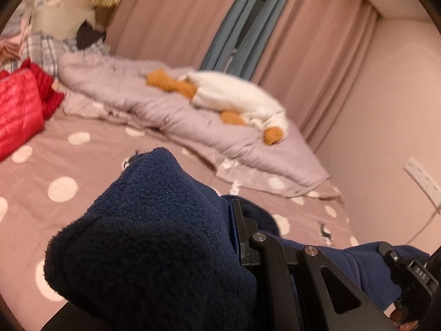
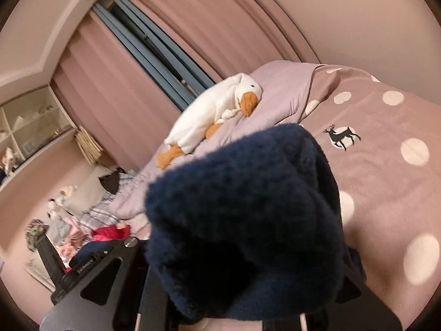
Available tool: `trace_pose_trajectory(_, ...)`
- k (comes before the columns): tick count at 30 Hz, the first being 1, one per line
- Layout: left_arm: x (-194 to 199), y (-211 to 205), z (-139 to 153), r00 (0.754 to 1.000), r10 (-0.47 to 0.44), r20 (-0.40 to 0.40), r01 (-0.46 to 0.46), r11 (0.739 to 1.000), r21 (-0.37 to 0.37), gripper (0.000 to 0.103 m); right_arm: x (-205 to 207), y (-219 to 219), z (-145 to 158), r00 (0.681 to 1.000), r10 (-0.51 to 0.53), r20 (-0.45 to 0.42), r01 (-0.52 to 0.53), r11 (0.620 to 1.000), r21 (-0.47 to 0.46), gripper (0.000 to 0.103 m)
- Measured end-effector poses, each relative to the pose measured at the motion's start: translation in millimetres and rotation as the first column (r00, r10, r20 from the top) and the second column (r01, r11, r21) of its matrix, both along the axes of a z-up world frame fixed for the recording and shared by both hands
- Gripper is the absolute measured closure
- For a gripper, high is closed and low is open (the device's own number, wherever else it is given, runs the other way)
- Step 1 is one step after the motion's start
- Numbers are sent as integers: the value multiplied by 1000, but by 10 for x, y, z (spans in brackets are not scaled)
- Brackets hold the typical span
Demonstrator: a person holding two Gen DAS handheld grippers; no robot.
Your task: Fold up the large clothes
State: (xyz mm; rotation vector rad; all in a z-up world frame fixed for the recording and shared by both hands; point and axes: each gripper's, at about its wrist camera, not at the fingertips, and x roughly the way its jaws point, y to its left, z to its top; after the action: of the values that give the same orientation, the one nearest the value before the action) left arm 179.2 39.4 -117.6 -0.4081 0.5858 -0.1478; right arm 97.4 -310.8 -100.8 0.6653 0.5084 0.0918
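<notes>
Navy fleece garment (image 1: 154,234): a thick, fuzzy dark-blue piece, bunched in front of both cameras and raised above the bed (image 1: 91,171), whose pink cover carries white dots and a small deer print.

Left gripper (image 1: 234,237): jaws pressed together on a fold of the fleece. The cloth drapes over and hides the left finger. The black right finger and its linkage remain visible.

Right gripper (image 2: 220,298): pinching another bunch of the same fleece. The fabric mounds over the fingertips and covers them entirely.

Surroundings: a plush goose (image 2: 215,110), white with orange beak and feet, lies on a lilac quilt (image 1: 154,102) near the pink curtain (image 1: 176,19). A red padded jacket (image 1: 19,107) lies at the bed's left side.
</notes>
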Motion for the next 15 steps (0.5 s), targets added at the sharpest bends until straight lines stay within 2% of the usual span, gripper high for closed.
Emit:
trace_pose_trajectory(4, 289, -38, -200, 997, 21, -74, -19, 999, 30, 88, 488, -26, -202, 997, 10, -83, -11, 1000, -12, 87)
trace_pose_trajectory(7, 405, -27, -300, 991, 36, -129, -35, 999, 8, 87, 716, -15, -337, 990, 6, -142, -11, 999, -36, 86)
trace_pose_trajectory(8, 429, -16, -330, 986, 50, -157, -50, 999, 6, 84, 759, -6, -365, 988, 5, -157, -12, 999, -41, 85)
trace_pose_trajectory(9, 438, 8, -350, 982, 67, -174, -67, 998, 6, 82, 789, -13, -398, 985, -3, -173, -5, 999, -45, 80)
trace_pose_trajectory(10, 457, 9, -340, 982, 78, -173, -78, 997, 7, 74, 804, -25, -412, 984, -11, -180, 3, 999, -48, 67)
trace_pose_trajectory(11, 429, 39, -318, 984, 95, -150, -94, 995, 15, 61, 796, -48, -413, 984, -25, -178, 16, 999, -52, 57)
trace_pose_trajectory(12, 479, 43, -289, 986, 98, -137, -97, 995, 15, 56, 789, -68, -395, 986, -37, -164, 28, 998, -56, 36)
trace_pose_trajectory(13, 484, 60, -259, 988, 91, -121, -91, 996, 7, 50, 779, -78, -362, 988, -47, -144, 39, 997, -59, 22)
trace_pose_trajectory(15, 501, 90, -195, 992, 77, -97, -79, 997, -12, 43, 734, -116, -273, 995, -51, -86, 47, 997, -53, 20)
